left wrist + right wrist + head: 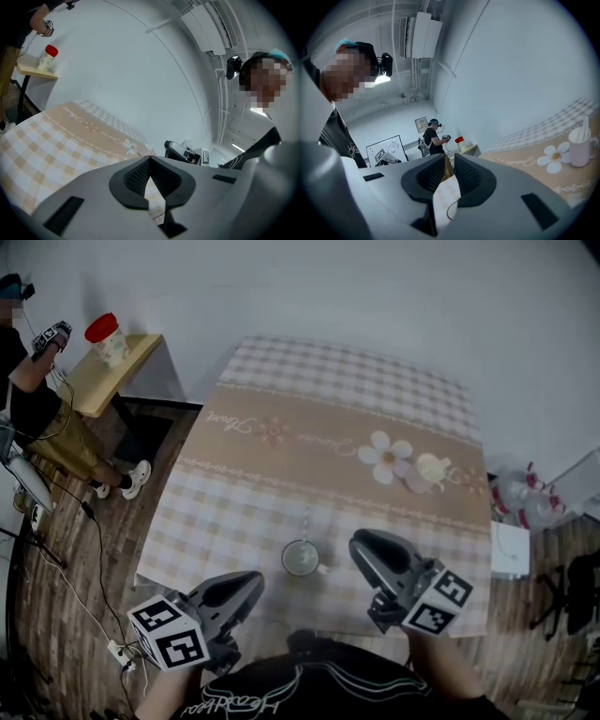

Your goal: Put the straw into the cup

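Observation:
A small white cup (301, 559) stands near the front edge of the checked tablecloth (281, 493), and a thin straw (306, 524) sticks up out of it. My left gripper (246, 585) hovers low and left of the cup, my right gripper (361, 545) just right of it; neither touches it. In the left gripper view the left gripper (150, 159) has its pads meeting at the tips with nothing held, and the straw (127, 149) pokes up behind it. In the right gripper view the right gripper (449, 159) shows a narrow empty gap, with the cup (580, 151) and straw (584, 125) far right.
A wooden side table (89, 381) with a red-lidded jar (106, 338) stands at the back left, beside another person (33, 390). Cables and a power strip (117, 652) lie on the floor at left. Plastic bottles (520, 495) and a white box (511, 549) sit right of the table.

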Available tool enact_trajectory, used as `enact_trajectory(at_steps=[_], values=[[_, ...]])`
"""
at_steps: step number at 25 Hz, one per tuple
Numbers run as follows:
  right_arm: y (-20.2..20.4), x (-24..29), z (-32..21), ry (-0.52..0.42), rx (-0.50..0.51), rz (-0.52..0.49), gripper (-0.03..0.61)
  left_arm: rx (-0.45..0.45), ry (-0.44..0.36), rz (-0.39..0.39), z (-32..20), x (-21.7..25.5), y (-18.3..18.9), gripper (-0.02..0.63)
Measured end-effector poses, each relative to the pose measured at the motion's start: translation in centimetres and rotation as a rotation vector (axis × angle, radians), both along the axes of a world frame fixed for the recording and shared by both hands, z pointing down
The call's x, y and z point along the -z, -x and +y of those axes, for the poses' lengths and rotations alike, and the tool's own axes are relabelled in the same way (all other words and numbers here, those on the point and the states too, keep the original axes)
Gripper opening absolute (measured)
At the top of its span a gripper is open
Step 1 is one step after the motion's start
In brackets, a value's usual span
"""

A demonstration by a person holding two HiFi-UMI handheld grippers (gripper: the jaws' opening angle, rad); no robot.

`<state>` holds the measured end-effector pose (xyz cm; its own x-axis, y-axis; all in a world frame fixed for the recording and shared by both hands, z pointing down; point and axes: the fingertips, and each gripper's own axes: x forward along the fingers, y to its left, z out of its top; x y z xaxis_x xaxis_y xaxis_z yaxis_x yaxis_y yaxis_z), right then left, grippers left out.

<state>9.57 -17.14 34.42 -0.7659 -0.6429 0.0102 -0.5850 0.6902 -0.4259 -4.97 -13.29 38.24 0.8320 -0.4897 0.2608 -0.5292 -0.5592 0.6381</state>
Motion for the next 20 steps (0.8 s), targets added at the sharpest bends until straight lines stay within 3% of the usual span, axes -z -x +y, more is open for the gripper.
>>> enact_trajectory(at_steps=[5,14,20], values=[[2.4,3.3,5.4,-0.044,0.067,-0.066,0.04,-0.045,-0.062,0.01,3.3,2.9,0.4,-0.003],[7.4,5.1,15.1,-0.039,0.144,-0.027,0.026,-0.117,-0.201,0.038,10.9,7.4,1.9,-0.003],[8.0,5.2,17.8,-0.027,0.133,0.007,0.012,-0.153,-0.259,0.031,13.7,8.9,1.5,-0.003]])
